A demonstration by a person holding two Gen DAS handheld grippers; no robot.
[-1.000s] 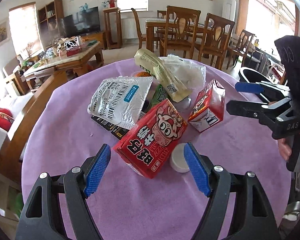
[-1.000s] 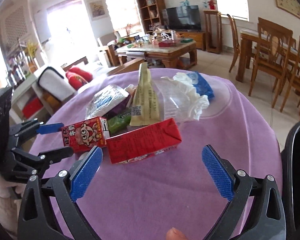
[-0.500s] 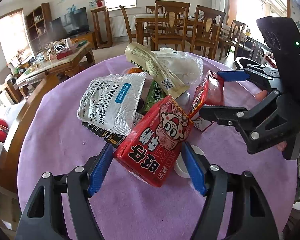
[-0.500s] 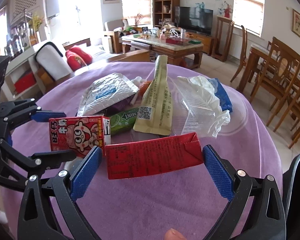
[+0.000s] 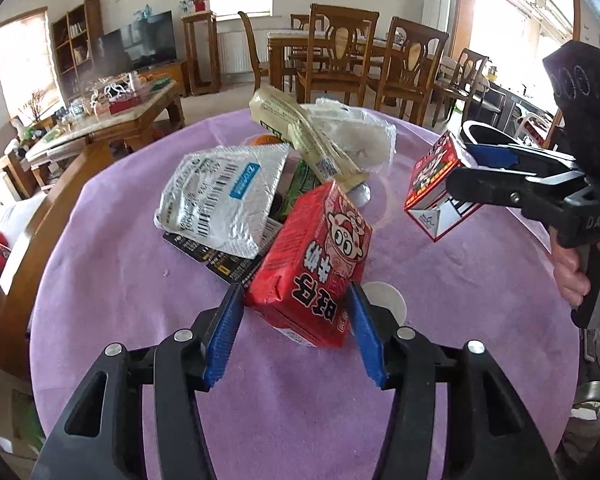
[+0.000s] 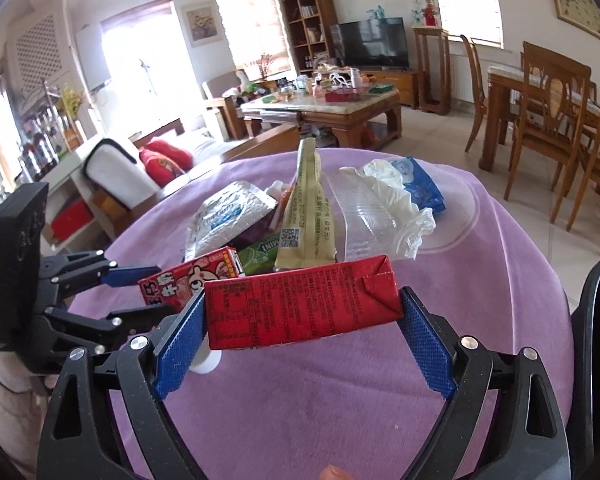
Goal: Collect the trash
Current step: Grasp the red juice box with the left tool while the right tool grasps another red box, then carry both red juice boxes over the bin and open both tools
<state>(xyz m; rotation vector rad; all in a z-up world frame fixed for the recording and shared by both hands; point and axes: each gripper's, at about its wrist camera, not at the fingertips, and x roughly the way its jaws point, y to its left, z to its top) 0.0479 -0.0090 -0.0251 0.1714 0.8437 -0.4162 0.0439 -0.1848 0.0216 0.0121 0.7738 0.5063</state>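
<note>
A heap of trash lies on a round table with a purple cloth [image 5: 132,280]. My left gripper [image 5: 296,332] is shut on a red milk carton with a cartoon face [image 5: 312,260], which also shows in the right wrist view [image 6: 188,280]. My right gripper [image 6: 300,344] is shut on a second red carton [image 6: 300,308] and holds it above the cloth; this carton [image 5: 432,188] and the right gripper [image 5: 496,172] also show in the left wrist view. The left gripper [image 6: 140,292] shows at the left of the right wrist view.
A silver foil pouch [image 5: 224,196], a cream wrapper [image 5: 304,140], a clear plastic bag [image 6: 372,212], a blue packet [image 6: 424,192], a green gum pack [image 6: 260,256] and a white cap [image 5: 384,300] lie on the cloth. A black bin rim [image 6: 596,320] stands at the table's right edge.
Both grippers have closed on their cartons. The right gripper has lifted its carton off the cloth; the left carton is tilted up between the pads.
</note>
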